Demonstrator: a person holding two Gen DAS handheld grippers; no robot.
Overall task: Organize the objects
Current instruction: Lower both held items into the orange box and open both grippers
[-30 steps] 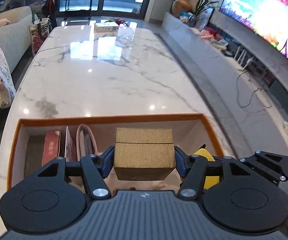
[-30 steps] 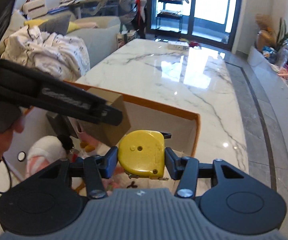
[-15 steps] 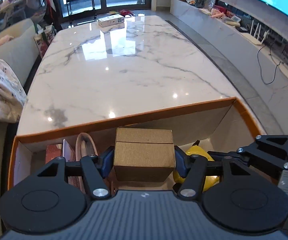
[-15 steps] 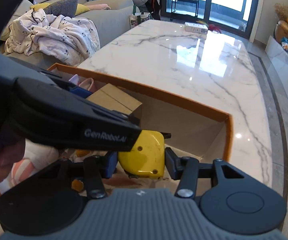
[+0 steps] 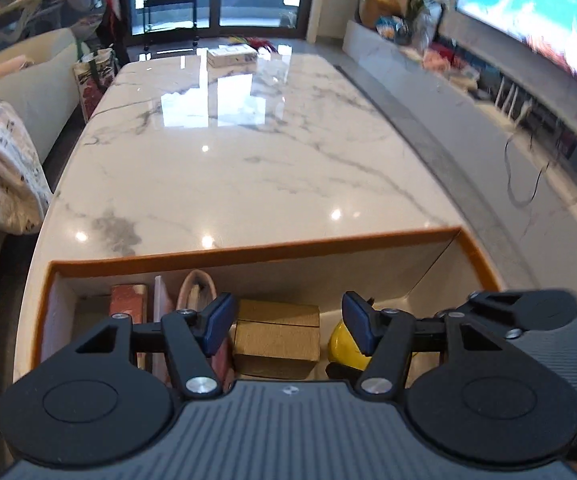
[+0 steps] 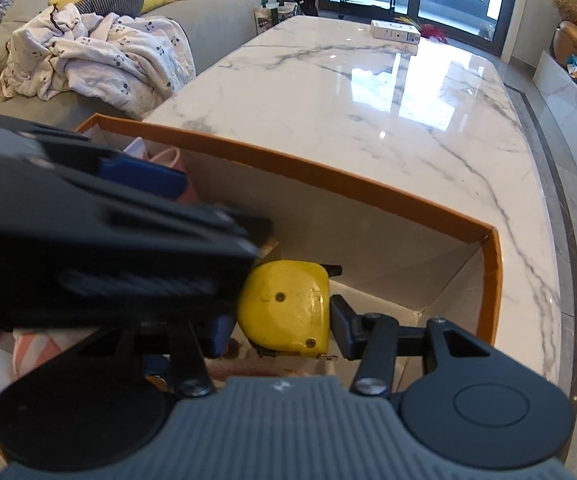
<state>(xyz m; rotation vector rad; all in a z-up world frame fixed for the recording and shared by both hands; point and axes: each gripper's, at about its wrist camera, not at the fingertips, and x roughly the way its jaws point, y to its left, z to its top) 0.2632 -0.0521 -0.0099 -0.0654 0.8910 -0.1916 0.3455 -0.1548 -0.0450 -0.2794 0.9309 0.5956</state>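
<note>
An orange-rimmed box point(image 5: 248, 250) stands at the near end of the marble table point(image 5: 248, 152). Inside it lies a brown cardboard carton point(image 5: 276, 336). My left gripper point(image 5: 286, 320) hangs just above the carton, open, with a gap between each blue pad and its sides. Beside the carton on the right is a yellow tape measure point(image 5: 342, 346). My right gripper point(image 6: 280, 326) is shut on that tape measure point(image 6: 284, 312), low inside the box point(image 6: 328, 174). In the right wrist view the left tool's black frame point(image 6: 108, 248) hides the carton.
A red packet point(image 5: 128, 300) and a pink item point(image 5: 194, 292) stand upright in the box's left part. A white carton point(image 5: 230, 56) lies at the table's far end. A sofa with a crumpled blanket point(image 6: 100, 56) runs along the left, a TV bench point(image 5: 488, 92) along the right.
The left gripper has let go of the cardboard carton, which now rests lower in the box. The right gripper has sunk into the box with the tape measure.
</note>
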